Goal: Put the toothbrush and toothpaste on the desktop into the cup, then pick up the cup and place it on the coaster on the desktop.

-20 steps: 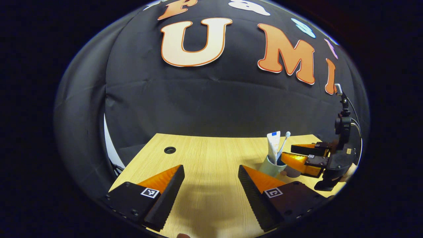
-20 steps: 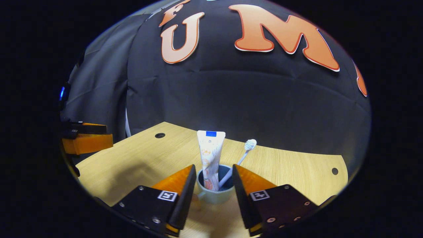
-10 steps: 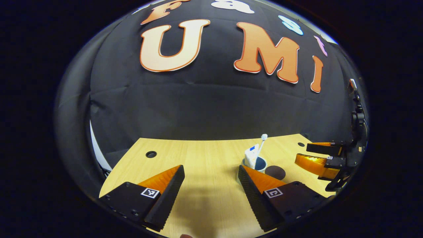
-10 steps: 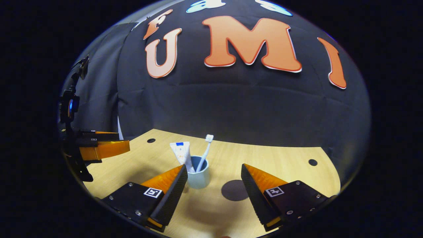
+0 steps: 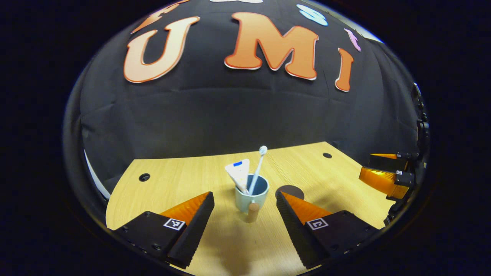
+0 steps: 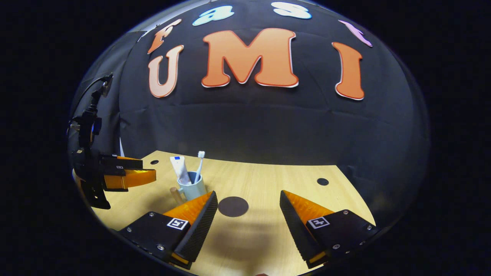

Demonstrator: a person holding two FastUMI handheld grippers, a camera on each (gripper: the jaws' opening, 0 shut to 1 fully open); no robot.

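Desk (image 5: 184, 180): cup (image 5: 251, 195) w/ toothbrush (image 5: 257, 165), toothpaste (image 5: 238, 174) beside coaster (image 6: 233, 206); both grippers' fingers spread, holding nothing.

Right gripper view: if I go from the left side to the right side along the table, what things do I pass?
Left gripper → toothpaste → cup → coaster → hole in the desktop.

Wooden desktop (image 6: 268, 222): cup (image 5: 251, 195) upright beside dark round coaster (image 6: 233, 206).
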